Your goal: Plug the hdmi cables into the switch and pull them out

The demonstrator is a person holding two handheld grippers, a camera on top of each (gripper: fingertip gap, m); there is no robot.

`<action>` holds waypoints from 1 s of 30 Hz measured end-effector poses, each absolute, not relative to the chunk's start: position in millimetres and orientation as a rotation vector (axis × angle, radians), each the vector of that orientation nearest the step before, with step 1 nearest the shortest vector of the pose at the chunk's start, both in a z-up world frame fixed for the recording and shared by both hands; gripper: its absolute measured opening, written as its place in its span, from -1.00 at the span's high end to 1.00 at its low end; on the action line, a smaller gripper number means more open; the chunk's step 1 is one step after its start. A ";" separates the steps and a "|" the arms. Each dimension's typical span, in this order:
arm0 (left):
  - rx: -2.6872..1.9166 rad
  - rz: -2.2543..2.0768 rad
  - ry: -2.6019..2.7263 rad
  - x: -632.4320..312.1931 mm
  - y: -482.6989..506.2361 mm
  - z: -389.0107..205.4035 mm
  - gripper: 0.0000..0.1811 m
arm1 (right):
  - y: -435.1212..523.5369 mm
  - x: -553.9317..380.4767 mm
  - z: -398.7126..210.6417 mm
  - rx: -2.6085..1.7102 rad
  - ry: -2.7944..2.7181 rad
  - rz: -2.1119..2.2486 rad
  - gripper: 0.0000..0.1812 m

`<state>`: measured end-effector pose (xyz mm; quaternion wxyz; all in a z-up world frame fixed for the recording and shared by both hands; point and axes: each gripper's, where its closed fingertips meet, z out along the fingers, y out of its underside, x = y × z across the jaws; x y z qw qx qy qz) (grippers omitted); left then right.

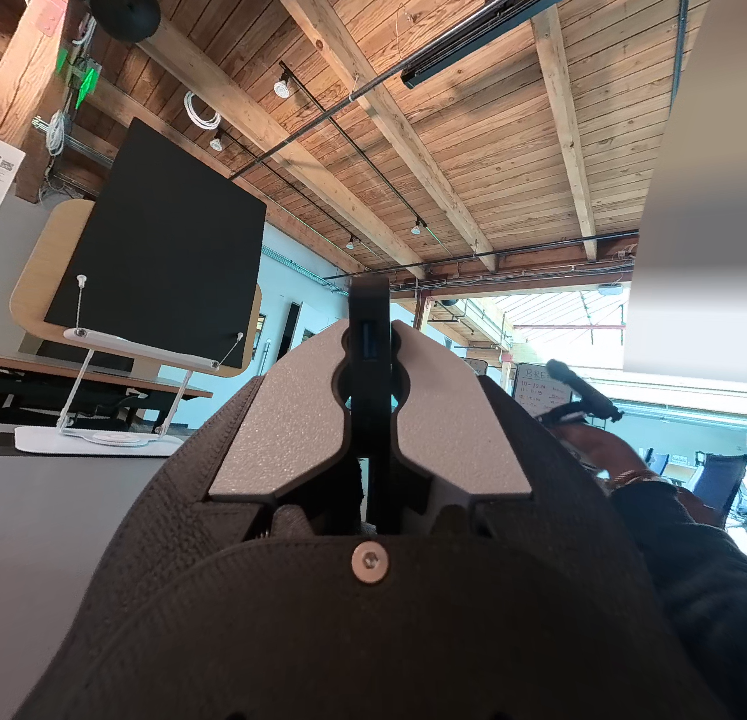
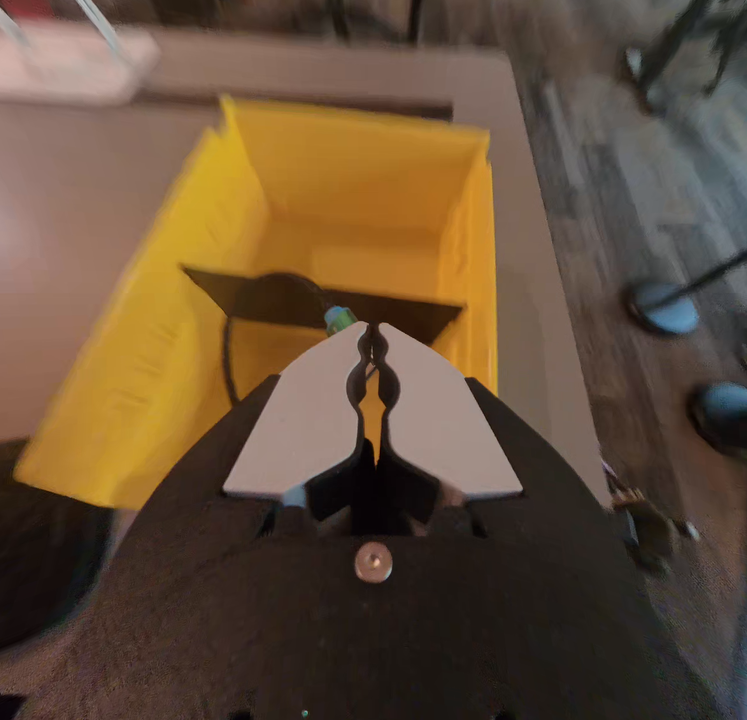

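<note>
My left gripper point(image 1: 370, 336) is shut on the switch point(image 1: 368, 361), a thin black box held edge-on and upright, with a blue port showing on its edge. It points up toward the ceiling. My right gripper point(image 2: 374, 327) hangs over a yellow bin point(image 2: 169, 336), its tips nearly touching. They pinch a thin black cable point(image 2: 230, 361) just behind its green and blue plug point(image 2: 338, 316). The cable loops down to the left inside the bin, in front of a black divider point(image 2: 404, 312). The right wrist view is blurred.
A black panel on a white stand point(image 1: 161, 256) stands on the dark table point(image 1: 81, 518) at left. A person's arm and dark sleeve point(image 1: 646, 498) reach in at right. The bin sits on a grey table point(image 2: 81, 215). The floor with stand bases point(image 2: 663, 308) lies to the right.
</note>
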<state>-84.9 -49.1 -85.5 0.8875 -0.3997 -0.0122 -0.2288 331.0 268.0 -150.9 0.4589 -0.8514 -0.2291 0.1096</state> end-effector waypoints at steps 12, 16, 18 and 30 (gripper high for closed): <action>-0.836 -0.482 -0.025 -83.2 -49.1 -86.3 0.86 | 254.5 417.3 -108.0 -1.972 -0.210 -0.060 0.36; -0.841 -0.481 -0.019 -81.7 -48.2 -86.6 0.86 | 250.6 438.2 -148.9 -2.166 -0.125 0.025 0.30; -0.843 -0.480 -0.017 -81.4 -47.7 -86.6 0.85 | 259.6 429.3 -159.6 -2.183 -0.167 0.115 0.34; -0.847 -0.483 -0.020 -81.6 -47.6 -87.2 0.85 | 274.8 333.8 -174.6 -2.153 -0.846 -0.193 0.69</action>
